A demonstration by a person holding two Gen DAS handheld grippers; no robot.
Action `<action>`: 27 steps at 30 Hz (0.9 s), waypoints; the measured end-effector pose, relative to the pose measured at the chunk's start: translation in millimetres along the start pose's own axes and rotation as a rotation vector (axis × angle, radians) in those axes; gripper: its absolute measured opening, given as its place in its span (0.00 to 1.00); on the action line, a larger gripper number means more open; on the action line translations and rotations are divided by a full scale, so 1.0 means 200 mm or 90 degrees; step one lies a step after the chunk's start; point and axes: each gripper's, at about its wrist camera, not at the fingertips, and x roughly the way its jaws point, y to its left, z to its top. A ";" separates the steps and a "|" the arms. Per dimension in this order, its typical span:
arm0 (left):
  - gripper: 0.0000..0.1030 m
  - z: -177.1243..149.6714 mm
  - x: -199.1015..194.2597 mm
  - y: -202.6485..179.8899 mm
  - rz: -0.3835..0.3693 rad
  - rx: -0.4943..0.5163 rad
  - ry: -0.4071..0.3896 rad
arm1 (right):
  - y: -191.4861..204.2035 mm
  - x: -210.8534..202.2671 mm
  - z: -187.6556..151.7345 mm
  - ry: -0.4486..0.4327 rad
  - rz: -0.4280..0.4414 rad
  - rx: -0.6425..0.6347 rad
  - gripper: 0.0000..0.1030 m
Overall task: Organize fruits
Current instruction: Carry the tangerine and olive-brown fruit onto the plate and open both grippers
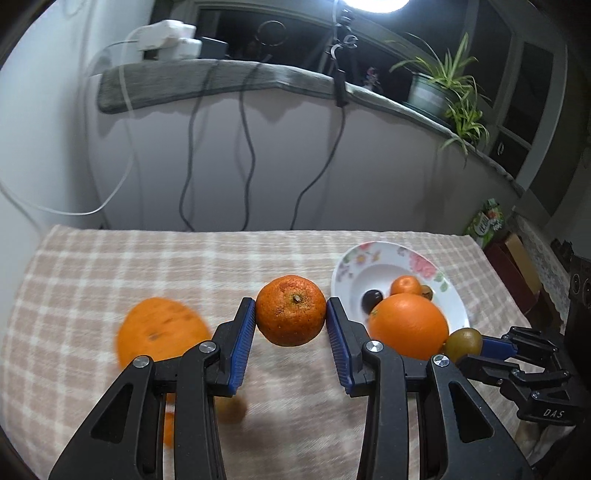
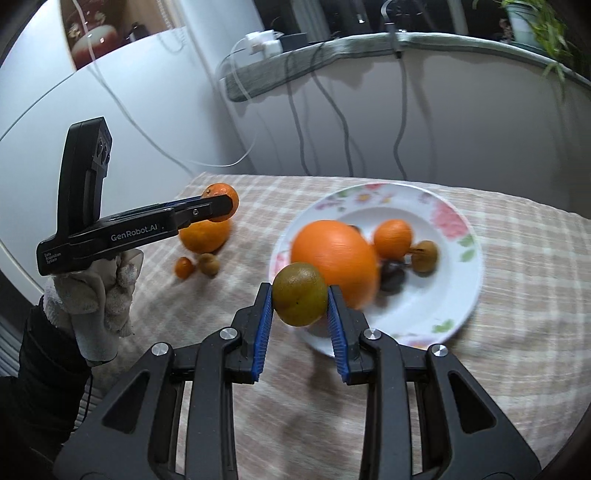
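Tangerine [image 1: 290, 311] clamped between left jaws

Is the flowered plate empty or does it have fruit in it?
Not empty: the plate holds a large orange, a small orange and smaller fruits.

A leafy green potted plant [image 1: 439, 85] stands on a grey stone ledge [image 1: 221, 79], dark cables [image 1: 190, 147] hanging down the white wall below it.

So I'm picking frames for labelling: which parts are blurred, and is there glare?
Left wrist: the held mandarin is sharp, the orange on the cloth smeared, the lamp blown out. Right wrist: the held kiwi is crisp, the plate and its big orange motion-blurred.
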 end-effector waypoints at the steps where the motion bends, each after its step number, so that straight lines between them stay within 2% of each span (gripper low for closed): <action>1: 0.36 0.01 0.02 -0.02 -0.005 0.002 0.003 | -0.02 -0.01 0.00 -0.001 -0.003 0.005 0.30; 10: 0.36 0.06 0.15 -0.13 -0.026 0.026 0.024 | -0.18 -0.07 0.00 -0.009 -0.034 0.029 0.30; 27: 0.36 0.14 0.32 -0.24 -0.034 0.051 0.057 | -0.27 -0.07 -0.03 0.000 -0.050 0.039 0.30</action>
